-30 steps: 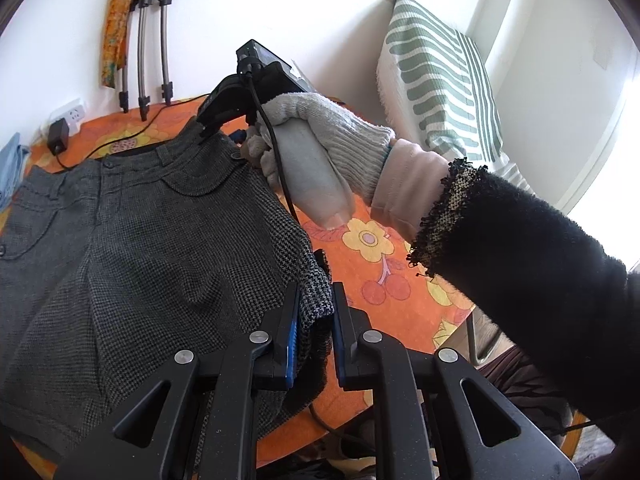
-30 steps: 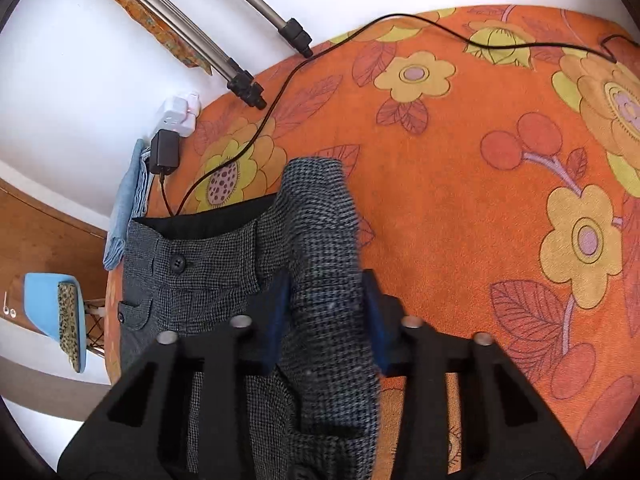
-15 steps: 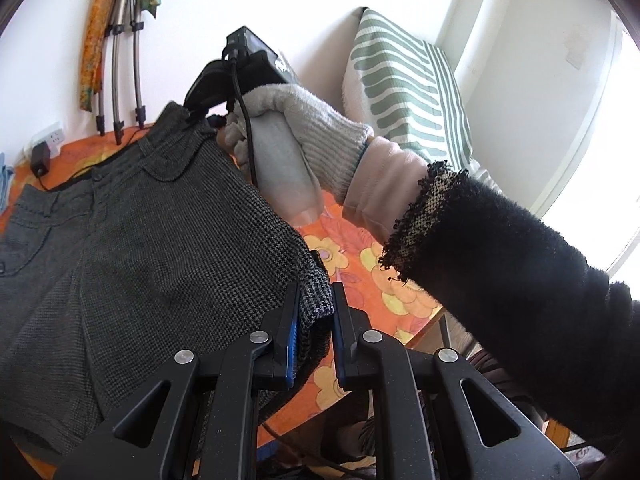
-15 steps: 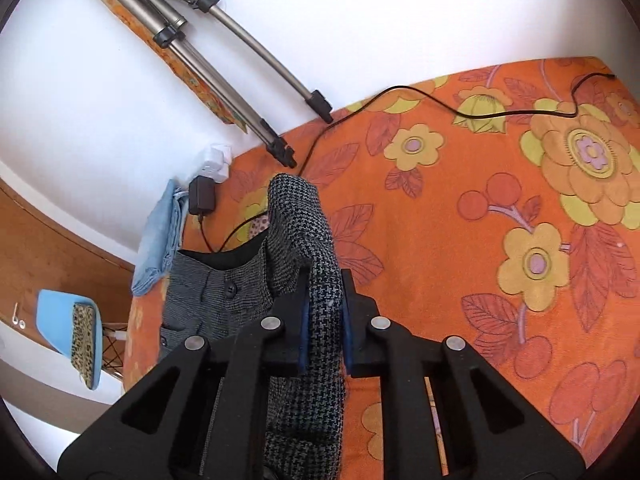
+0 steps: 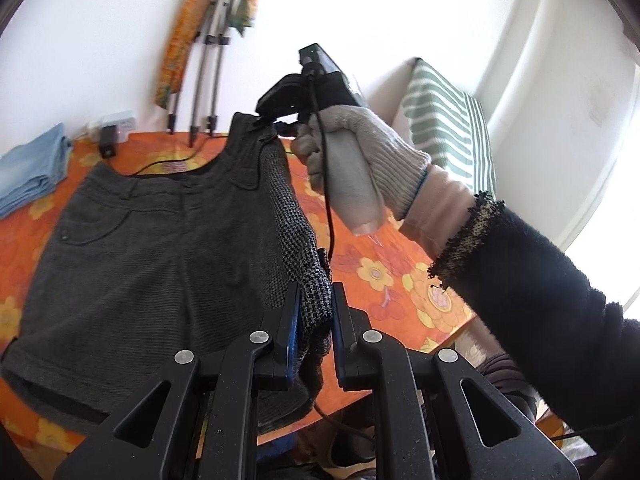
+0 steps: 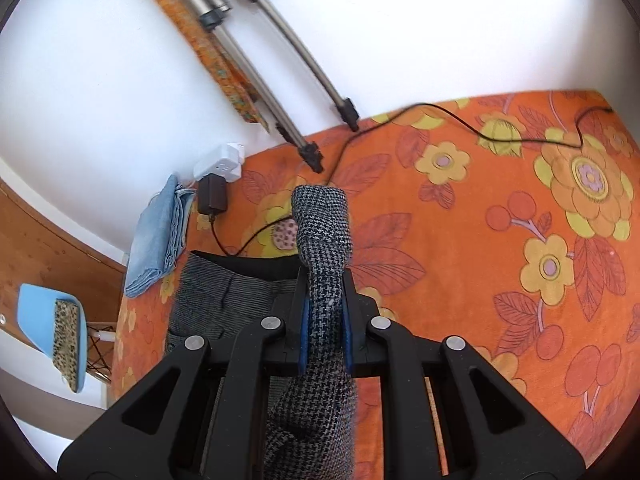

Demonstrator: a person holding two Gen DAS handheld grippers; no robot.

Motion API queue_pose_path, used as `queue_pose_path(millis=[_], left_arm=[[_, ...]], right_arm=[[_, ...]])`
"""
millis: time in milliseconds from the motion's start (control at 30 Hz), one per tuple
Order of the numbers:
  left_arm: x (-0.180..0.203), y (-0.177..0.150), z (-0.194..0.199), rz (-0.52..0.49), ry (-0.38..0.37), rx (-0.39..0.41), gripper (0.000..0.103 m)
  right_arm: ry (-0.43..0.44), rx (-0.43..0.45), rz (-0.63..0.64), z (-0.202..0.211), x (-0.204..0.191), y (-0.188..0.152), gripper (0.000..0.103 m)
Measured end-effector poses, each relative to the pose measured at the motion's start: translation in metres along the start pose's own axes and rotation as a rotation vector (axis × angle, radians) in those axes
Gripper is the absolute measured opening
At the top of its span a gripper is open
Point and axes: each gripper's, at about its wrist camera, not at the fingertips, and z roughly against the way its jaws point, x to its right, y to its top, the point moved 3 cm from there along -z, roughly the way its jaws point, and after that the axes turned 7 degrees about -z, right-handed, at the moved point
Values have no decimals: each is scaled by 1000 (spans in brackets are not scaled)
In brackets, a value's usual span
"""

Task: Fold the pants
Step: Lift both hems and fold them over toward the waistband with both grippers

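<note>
Pants (image 5: 152, 248), a grey houndstooth pair with short legs, lie mostly flat on the orange flowered bench (image 5: 384, 264), waistband toward the wall. Their right-hand edge is raised off the cloth: the left tool (image 5: 314, 320) is clenched on the hem corner, and the right tool (image 6: 325, 320) is clenched on the waistband corner, held by a gloved hand (image 5: 360, 160). No fold has landed yet, so the first lengthwise fold looks only just begun. Left to do, I judge: carry this side over onto the other leg, then fold crosswise.
</note>
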Motion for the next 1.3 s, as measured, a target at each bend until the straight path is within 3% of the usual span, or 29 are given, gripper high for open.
queue_pose_path(millis=[200,433,833,1000,1067,1133,1300], left_arm=[[-39,-8,28,45,60,44,12],[-100,-23,52,122,143,41,12],[-192,-53,67,230,238,-41,12],[-232,-65,67,344,236,-56,12],[-244,-67,67,381,231,-67,12],[-252,-65,66,402,227,-66,12],[-260,-50,71,426,208,-33,12]], right_arm=[[-30,7,66,-13,-57,-6,13],[-55,-8,149,-45,-122,-23,13],[-118,-89,275,-142,-216,-57,13],[-139,-112,296,-175,-235,-66,14],[-147,-130,322,-185,-239,-70,19],[-154,-138,338,-187,-240,-75,31],[-131,-101,404,-153,-245,-80,45]])
